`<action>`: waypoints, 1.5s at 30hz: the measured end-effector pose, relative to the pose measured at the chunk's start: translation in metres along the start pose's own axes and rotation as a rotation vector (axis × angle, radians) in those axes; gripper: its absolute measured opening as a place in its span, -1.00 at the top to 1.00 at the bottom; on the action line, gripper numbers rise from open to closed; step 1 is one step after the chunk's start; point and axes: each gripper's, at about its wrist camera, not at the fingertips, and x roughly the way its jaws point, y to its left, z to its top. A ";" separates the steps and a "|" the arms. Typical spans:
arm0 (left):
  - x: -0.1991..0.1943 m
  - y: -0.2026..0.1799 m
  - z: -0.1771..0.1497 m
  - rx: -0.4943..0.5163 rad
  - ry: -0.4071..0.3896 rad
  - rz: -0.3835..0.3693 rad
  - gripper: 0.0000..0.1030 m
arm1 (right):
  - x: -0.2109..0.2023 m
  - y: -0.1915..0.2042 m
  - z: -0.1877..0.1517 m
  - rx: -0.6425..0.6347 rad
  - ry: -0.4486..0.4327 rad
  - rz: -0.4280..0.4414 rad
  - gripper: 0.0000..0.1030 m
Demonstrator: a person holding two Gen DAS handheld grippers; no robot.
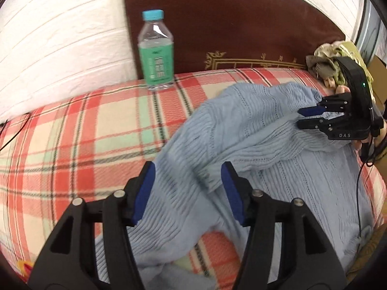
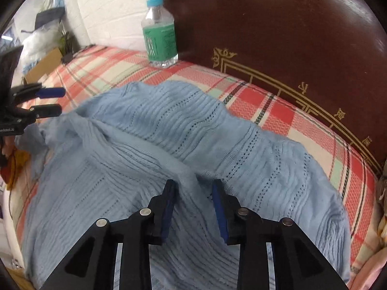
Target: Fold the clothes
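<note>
Left gripper [image 1: 186, 181] nearest, jaws spread astride a raised sweater [image 2: 183, 149] fold, nothing pinched. Right gripper [image 2: 193, 193] likewise, jaws spread over a ridge. Sweater rumpled across plaid bed [image 1: 72, 133], centre to 3 o'clock. Risk: loose knit snagging or only one layer caught, dragging fold askew. Bottle [image 1: 156, 50] upright at 11 o'clock, apart from cloth, easily toppled by a tugged blanket.

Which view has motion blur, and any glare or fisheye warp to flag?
Left wrist: sweater smeared near the left gripper, bottle slightly soft, blanket lines bow. Right wrist: sharper; knit ribs crisp by the right gripper, glare patch on the headboard, dark vignette at the corners.
</note>
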 end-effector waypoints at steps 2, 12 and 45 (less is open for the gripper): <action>-0.016 0.009 -0.005 -0.008 -0.005 0.027 -0.25 | -0.011 0.002 -0.003 0.014 -0.026 0.011 0.27; -0.034 0.031 -0.057 -0.098 0.142 0.108 -0.50 | -0.046 0.056 -0.017 -0.051 -0.081 0.154 0.22; -0.089 0.059 -0.083 -0.273 -0.016 -0.054 -0.31 | 0.063 0.278 0.004 -0.225 0.048 0.409 0.72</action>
